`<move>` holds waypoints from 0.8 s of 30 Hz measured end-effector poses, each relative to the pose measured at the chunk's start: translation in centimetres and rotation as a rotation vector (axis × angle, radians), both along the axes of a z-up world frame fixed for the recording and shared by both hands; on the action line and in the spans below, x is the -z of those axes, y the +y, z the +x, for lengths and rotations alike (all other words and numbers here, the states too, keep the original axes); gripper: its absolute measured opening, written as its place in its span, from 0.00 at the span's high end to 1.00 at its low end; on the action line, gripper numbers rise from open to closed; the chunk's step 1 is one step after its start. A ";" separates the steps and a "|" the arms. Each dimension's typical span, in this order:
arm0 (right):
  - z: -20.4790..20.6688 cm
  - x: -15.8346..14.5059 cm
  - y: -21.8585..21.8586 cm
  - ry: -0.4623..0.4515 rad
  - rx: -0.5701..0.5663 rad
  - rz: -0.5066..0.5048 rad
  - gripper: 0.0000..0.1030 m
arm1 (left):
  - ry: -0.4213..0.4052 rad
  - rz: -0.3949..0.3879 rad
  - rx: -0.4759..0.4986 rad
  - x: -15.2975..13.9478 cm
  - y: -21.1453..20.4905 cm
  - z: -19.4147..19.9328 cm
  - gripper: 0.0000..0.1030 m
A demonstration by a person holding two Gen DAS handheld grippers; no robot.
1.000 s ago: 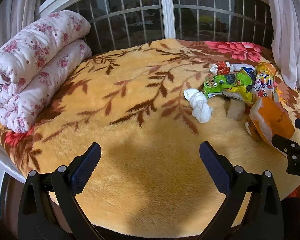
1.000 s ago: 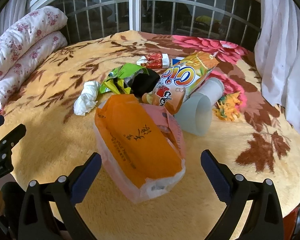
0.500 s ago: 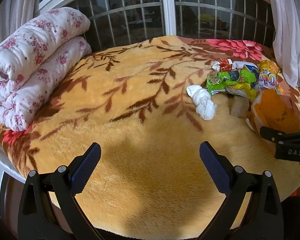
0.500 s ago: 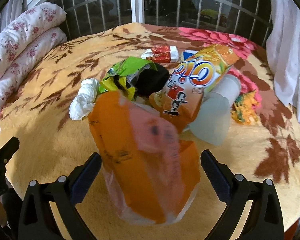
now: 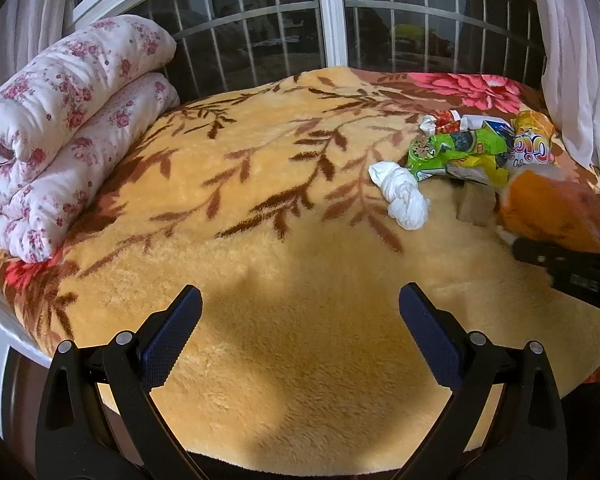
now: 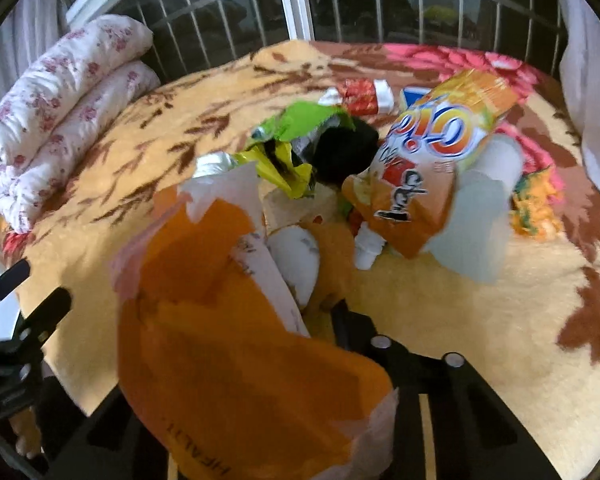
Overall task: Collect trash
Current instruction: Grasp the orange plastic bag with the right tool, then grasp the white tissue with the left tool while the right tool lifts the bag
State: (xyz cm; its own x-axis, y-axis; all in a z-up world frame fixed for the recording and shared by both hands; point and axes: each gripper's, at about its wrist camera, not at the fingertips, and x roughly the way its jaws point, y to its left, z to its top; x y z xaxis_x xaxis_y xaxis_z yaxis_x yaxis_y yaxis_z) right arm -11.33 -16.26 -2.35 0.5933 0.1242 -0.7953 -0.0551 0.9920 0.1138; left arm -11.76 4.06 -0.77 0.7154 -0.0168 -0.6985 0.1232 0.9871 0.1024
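Observation:
An orange plastic bag (image 6: 228, 344) fills the lower middle of the right wrist view. My right gripper (image 6: 300, 332) is shut on it, and the bag hides the left finger. The bag also shows at the far right of the left wrist view (image 5: 548, 208). Behind it lies a trash pile: a green wrapper (image 6: 300, 124), an orange snack bag (image 6: 440, 152), a frosted plastic cup (image 6: 480, 216), a red-and-white wrapper (image 6: 364, 96) and a cardboard piece (image 5: 476, 204). A crumpled white tissue (image 5: 400, 196) lies left of the pile. My left gripper (image 5: 300, 328) is open over bare blanket.
All lies on a bed with a yellow leaf-patterned blanket (image 5: 260, 208). A rolled floral quilt (image 5: 60, 128) sits at the left edge. A barred window (image 5: 332, 12) stands behind the bed and a white curtain (image 5: 580, 60) hangs at the right.
My right gripper closed on the orange bag and the bag rose toward the camera, crumpled. My left gripper stayed open and hardly moved.

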 end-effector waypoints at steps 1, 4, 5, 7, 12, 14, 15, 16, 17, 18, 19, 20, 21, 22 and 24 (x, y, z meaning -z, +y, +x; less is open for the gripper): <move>-1.1 -0.5 -0.4 -0.021 -0.008 0.023 0.79 | 0.001 0.000 0.005 0.0 -0.1 0.0 0.07; -3.6 -1.6 -2.1 -0.052 -0.005 0.064 0.85 | 0.005 -0.005 0.030 0.0 -0.8 0.1 0.07; -4.2 -1.8 -2.7 -0.057 0.004 0.065 0.85 | 0.004 -0.008 0.042 0.0 -1.2 0.3 0.07; -5.6 -2.1 -4.2 -0.070 0.035 0.071 0.86 | 0.005 -0.015 0.067 -0.1 -2.2 0.8 0.07; -8.0 -2.7 -6.9 -0.095 0.095 0.062 0.86 | 0.019 -0.015 0.108 -0.2 -5.5 3.3 0.07; -8.7 -3.0 -7.4 -0.113 0.107 0.055 0.86 | 0.028 -0.011 0.105 0.0 -6.5 4.6 0.07; -8.9 -3.1 -7.5 -0.120 0.106 0.059 0.86 | 0.035 -0.015 0.109 0.1 -6.9 5.4 0.07; -9.2 -3.2 -7.7 -0.133 0.107 0.066 0.86 | 0.042 -0.014 0.108 0.3 -7.3 6.1 0.07; -9.1 -3.3 -7.8 -0.137 0.107 0.069 0.86 | 0.055 -0.008 0.104 0.6 -7.7 7.0 0.07; -9.1 -3.3 -7.8 -0.141 0.104 0.069 0.86 | 0.066 -0.007 0.105 0.8 -7.9 7.6 0.07; -9.2 -3.3 -7.9 -0.147 0.102 0.069 0.86 | 0.081 -0.011 0.114 1.1 -8.2 8.4 0.07; -9.2 -3.4 -7.9 -0.150 0.100 0.073 0.86 | 0.092 -0.011 0.115 1.4 -8.3 8.9 0.07; -9.3 -3.4 -8.0 -0.153 0.094 0.081 0.86 | 0.107 -0.009 0.101 1.8 -8.5 9.8 0.07; -9.3 -3.5 -8.0 -0.157 0.090 0.085 0.86 | 0.117 -0.013 0.095 2.0 -8.5 10.4 0.07; -9.4 -3.5 -8.0 -0.165 0.086 0.088 0.86 | 0.151 -0.042 0.077 2.5 -8.4 11.8 0.07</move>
State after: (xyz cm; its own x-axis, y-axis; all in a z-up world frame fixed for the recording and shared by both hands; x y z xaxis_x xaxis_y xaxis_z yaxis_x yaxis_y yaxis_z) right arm -20.72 -24.30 1.17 0.7259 0.1319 -0.6751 0.0044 0.9805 0.1963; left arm 0.09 -4.31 -3.31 0.5979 -0.0990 -0.7954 0.2091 0.9773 0.0356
